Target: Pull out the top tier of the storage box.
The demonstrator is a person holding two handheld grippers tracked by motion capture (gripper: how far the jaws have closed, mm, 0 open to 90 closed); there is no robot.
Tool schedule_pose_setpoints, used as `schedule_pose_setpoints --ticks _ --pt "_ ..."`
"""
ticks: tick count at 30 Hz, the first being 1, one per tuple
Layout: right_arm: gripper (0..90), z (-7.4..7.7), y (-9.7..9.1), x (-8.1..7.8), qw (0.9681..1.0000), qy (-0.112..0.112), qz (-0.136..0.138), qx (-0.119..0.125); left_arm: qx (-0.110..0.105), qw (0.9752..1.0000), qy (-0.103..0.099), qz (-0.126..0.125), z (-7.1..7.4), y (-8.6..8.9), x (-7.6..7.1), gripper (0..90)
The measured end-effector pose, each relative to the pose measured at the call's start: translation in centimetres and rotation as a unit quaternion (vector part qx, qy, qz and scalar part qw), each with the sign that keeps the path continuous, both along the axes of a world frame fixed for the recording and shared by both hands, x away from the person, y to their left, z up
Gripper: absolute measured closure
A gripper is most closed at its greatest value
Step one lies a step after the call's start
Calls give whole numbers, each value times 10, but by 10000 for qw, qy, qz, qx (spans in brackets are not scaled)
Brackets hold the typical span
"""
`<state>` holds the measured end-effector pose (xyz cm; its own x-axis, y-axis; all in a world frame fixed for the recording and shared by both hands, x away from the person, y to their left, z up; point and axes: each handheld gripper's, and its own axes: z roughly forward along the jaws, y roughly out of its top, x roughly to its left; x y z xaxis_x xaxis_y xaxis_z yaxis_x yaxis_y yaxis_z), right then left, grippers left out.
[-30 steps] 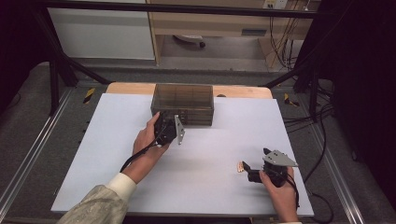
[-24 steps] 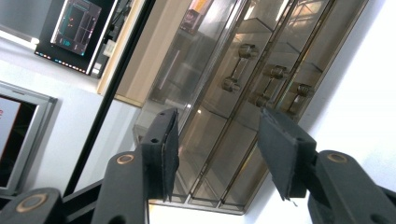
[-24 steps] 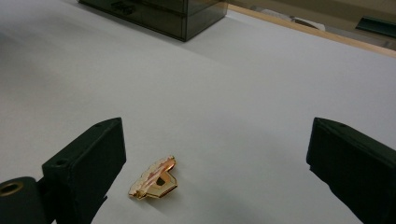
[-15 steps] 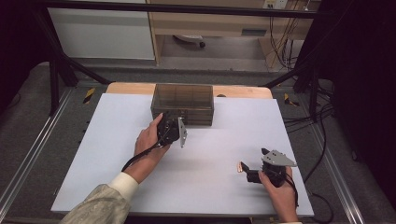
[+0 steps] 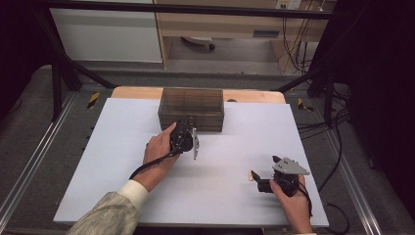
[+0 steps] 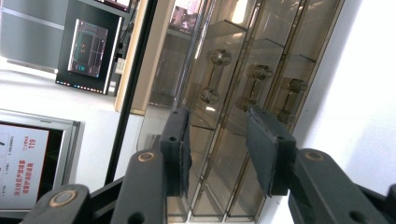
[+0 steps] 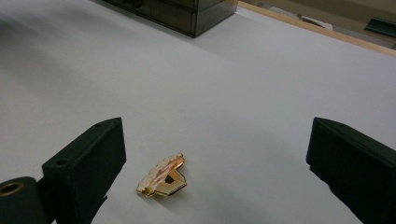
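A smoky see-through drawer box [image 5: 191, 108] stands at the far middle of the white table [image 5: 122, 147]. My left gripper [image 5: 184, 126] is held sideways right at the box front. In the left gripper view its jaws [image 6: 219, 149] face the drawer fronts and their round-ended handles [image 6: 254, 86]. The jaws have just been closing and stand half apart, with nothing pressed between the pads. A small gold and pink badge [image 7: 163, 177] lies flat on the table, also seen at the near right as the badge [image 5: 253, 175]. My right gripper [image 7: 215, 158] is open wide around it without touching it, the same gripper [image 5: 260, 182] resting low in the high view.
The box [image 7: 187, 14] sits far off beyond the badge in the right gripper view. A wooden edge [image 5: 137, 93] runs behind the white surface. Metal frame rails [image 5: 29, 166] and hanging cables [image 5: 333, 127] flank the table.
The left hand has shifted only slightly at the box front. The right hand and the badge have stayed where they were.
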<state>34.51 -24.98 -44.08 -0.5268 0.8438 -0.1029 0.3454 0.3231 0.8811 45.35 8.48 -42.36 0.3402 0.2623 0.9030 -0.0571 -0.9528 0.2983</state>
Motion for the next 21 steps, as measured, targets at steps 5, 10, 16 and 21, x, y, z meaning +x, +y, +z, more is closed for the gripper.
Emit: schedule_pose_setpoints --ticks 5,10,16,21 --pt "51 0 0 1 9999 14 49 89 147 9999 -13 56 -6 -1 4 659" --pt "50 0 -1 0 9999 16 60 88 170 9996 -184 103 1 -2 6 667" --pt "49 -1 -2 1 9999 33 57 129 369 9991 -196 46 -6 -6 11 669" --pt "48 -1 -1 2 9999 60 68 104 514 9984 -243 24 -12 -8 15 693"
